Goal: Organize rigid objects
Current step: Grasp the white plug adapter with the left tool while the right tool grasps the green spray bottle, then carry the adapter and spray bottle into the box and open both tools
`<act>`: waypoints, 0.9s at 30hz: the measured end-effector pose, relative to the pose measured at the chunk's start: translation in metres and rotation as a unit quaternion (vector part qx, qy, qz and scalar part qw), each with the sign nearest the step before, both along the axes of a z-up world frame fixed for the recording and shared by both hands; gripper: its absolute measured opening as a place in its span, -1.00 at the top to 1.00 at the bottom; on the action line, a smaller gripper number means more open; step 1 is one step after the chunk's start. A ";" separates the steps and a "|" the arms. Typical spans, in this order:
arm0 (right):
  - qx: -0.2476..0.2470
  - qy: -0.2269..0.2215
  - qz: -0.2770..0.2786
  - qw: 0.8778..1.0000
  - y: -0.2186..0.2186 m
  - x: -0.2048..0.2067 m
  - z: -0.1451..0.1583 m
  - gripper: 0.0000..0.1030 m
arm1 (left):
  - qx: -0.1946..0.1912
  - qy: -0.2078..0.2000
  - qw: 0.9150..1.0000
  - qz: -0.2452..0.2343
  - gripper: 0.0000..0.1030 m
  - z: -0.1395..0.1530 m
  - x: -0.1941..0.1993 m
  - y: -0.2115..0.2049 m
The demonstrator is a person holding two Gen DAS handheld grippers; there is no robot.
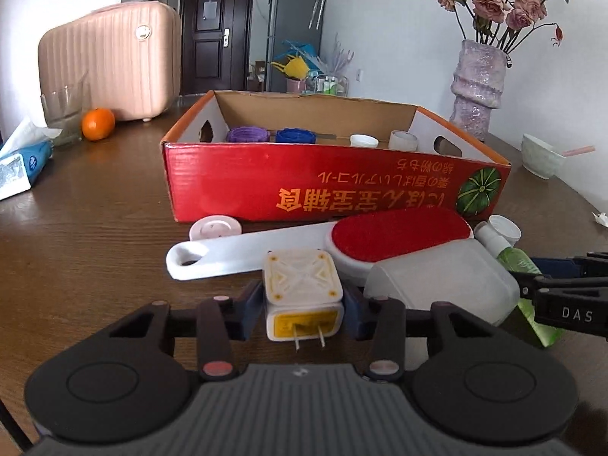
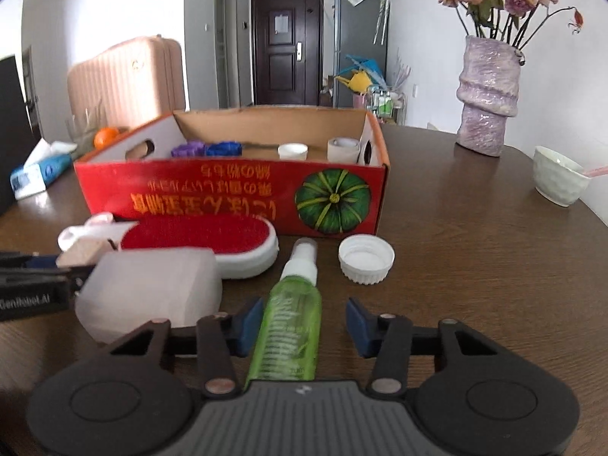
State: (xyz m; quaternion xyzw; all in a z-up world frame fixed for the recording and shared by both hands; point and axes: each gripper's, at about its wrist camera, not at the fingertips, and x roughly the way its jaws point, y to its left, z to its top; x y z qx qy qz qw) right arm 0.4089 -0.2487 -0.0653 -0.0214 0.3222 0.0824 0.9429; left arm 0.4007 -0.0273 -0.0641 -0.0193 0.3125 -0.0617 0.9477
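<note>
My left gripper (image 1: 303, 306) is shut on a white plug adapter (image 1: 302, 296) with yellow face and two prongs. My right gripper (image 2: 304, 321) is open, its fingers either side of a green spray bottle (image 2: 290, 323) lying on the table; its left pad is close to the bottle and its right pad stands apart. A red cardboard box (image 1: 323, 186) stands ahead, holding a purple cap (image 1: 247, 135), a blue cap (image 1: 294, 135), a white cap (image 1: 364, 140) and a tape roll (image 1: 402, 140). A red lint brush (image 1: 342, 243), a frosted container (image 1: 444, 285), a white lid (image 2: 366, 259) and a pink lid (image 1: 215, 227) lie before it.
On the brown table (image 1: 95, 228) stand a pink case (image 1: 114, 60), a glass (image 1: 62, 114), an orange (image 1: 98, 123) and a tissue pack (image 1: 22, 159) at left; a purple vase (image 2: 488, 95) with flowers and a white bowl (image 2: 556, 174) at right.
</note>
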 end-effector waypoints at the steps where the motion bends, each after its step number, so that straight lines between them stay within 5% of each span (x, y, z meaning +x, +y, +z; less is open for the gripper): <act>1: 0.002 0.003 0.000 1.000 0.000 0.000 -0.001 0.27 | -0.004 0.001 1.000 -0.001 0.13 0.000 0.001 0.001; 9: -0.002 -0.005 0.001 1.000 0.001 -0.019 -0.001 0.41 | 0.013 0.007 1.000 -0.013 0.24 0.005 -0.022 0.006; 20: 0.009 -0.030 -0.002 0.999 0.002 -0.120 -0.002 0.41 | 0.024 -0.010 0.999 0.033 0.24 0.027 -0.120 0.038; 27: 0.015 -0.083 -0.014 0.996 0.003 -0.173 0.023 0.41 | 0.012 -0.038 0.998 0.040 0.24 0.048 -0.169 0.051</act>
